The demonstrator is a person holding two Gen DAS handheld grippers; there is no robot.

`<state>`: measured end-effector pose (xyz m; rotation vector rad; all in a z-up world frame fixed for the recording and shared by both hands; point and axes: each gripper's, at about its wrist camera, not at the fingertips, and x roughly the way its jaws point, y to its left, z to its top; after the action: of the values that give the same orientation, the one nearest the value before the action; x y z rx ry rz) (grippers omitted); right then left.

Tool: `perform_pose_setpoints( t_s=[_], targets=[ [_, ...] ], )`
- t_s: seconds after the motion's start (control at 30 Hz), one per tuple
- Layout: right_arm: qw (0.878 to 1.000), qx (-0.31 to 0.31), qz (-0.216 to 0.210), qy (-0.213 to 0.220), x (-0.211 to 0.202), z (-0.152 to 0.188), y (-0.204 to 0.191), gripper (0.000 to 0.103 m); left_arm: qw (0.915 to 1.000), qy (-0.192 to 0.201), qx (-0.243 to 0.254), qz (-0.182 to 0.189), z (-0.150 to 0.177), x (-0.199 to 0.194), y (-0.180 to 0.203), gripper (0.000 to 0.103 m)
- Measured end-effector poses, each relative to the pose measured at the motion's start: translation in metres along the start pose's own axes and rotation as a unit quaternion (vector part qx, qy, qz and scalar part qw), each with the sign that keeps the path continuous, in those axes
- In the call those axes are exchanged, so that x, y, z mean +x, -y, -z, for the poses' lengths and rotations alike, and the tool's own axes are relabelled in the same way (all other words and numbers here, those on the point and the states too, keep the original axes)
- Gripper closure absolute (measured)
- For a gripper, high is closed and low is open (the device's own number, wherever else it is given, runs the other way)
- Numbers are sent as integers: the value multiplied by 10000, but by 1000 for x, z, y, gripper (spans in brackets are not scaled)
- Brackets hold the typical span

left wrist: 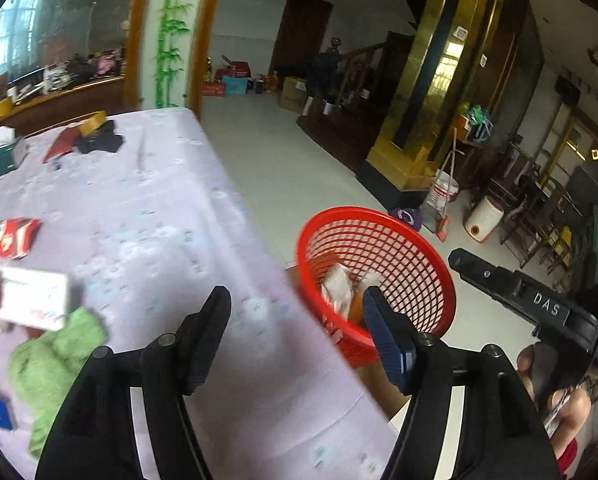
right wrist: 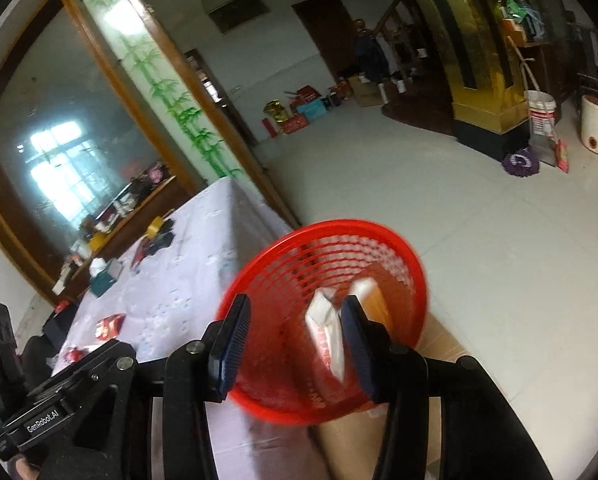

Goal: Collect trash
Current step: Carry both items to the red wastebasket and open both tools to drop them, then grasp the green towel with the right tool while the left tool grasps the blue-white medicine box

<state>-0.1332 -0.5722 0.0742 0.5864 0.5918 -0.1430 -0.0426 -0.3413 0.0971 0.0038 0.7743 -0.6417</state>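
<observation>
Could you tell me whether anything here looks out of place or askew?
Mostly the table: a red wrapper, a white box and a crumpled green cloth lie scattered on it. The red basket beside the table edge appears tilted, with white wrappers inside. Nothing looks spilled or broken.

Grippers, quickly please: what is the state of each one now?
Left gripper: open, holding nothing.
Right gripper: open over the red basket, holding nothing.
</observation>
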Motion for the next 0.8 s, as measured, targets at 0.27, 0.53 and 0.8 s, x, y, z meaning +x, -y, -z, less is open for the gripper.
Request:
perform_pose_setpoints(
  t_s=[0.27,0.53,0.8],
  targets=[
    [9941,-693,-696,-463,13,30,-75,46,9973,404,-157,-596,33,-67,-59,33],
    [9739,-1502,-1266,-1139,43,79,-166,44,9905,397,-455,-1235,78,-115,-128,32],
    [9579,-1755,-1490,-1718,65,114,-209,42,9741,475,-1243,-1826,115,-155,-214,32]
  ],
)
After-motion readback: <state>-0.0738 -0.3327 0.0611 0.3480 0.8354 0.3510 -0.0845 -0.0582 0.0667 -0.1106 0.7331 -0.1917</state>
